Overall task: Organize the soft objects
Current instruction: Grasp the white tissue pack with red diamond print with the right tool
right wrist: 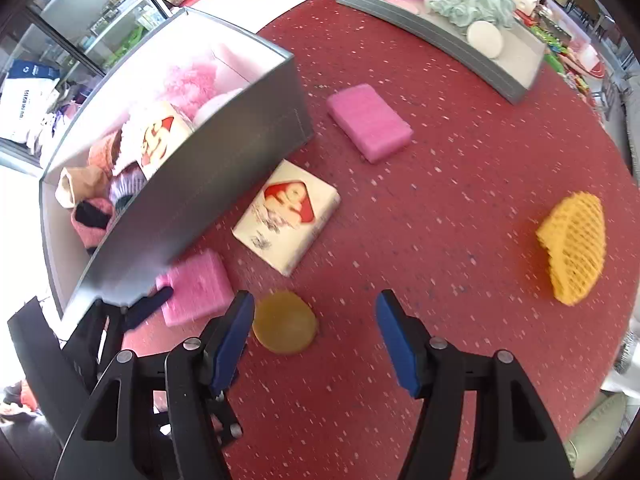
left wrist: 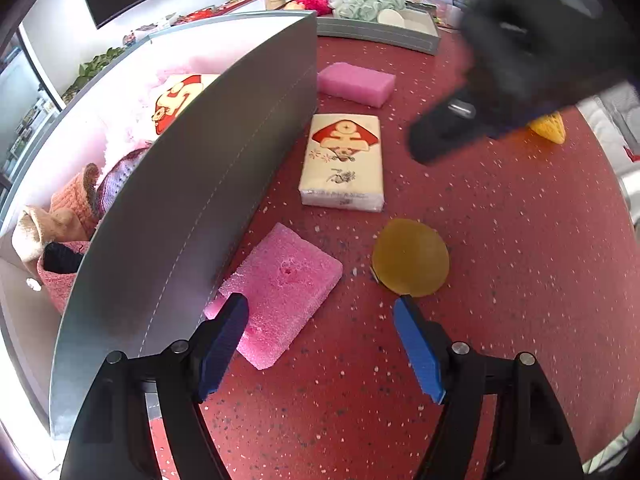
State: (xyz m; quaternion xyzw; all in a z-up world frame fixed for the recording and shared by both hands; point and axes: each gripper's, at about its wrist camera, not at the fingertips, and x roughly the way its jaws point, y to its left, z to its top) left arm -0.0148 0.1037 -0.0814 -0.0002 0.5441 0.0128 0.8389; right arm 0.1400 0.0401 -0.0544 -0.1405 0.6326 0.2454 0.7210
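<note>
Left tongs (left wrist: 320, 312) wide open, empty, over near pink sponge (left wrist: 280, 288) lying beside bin (left wrist: 192, 216) on surface (left wrist: 500, 280). Right tongs (right wrist: 316, 320) open, empty. Sponge likely light, squashy: pinch its 2 long sides.

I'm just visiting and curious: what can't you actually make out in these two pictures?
- Left wrist view: the right hand-held gripper is a dark blur, hiding most of the yellow foam net.
- Both views: the grey bin wall hides the lower contents and one edge of the near pink sponge.
- Right wrist view: the tissue pack print is smeared, unreadable.
</note>
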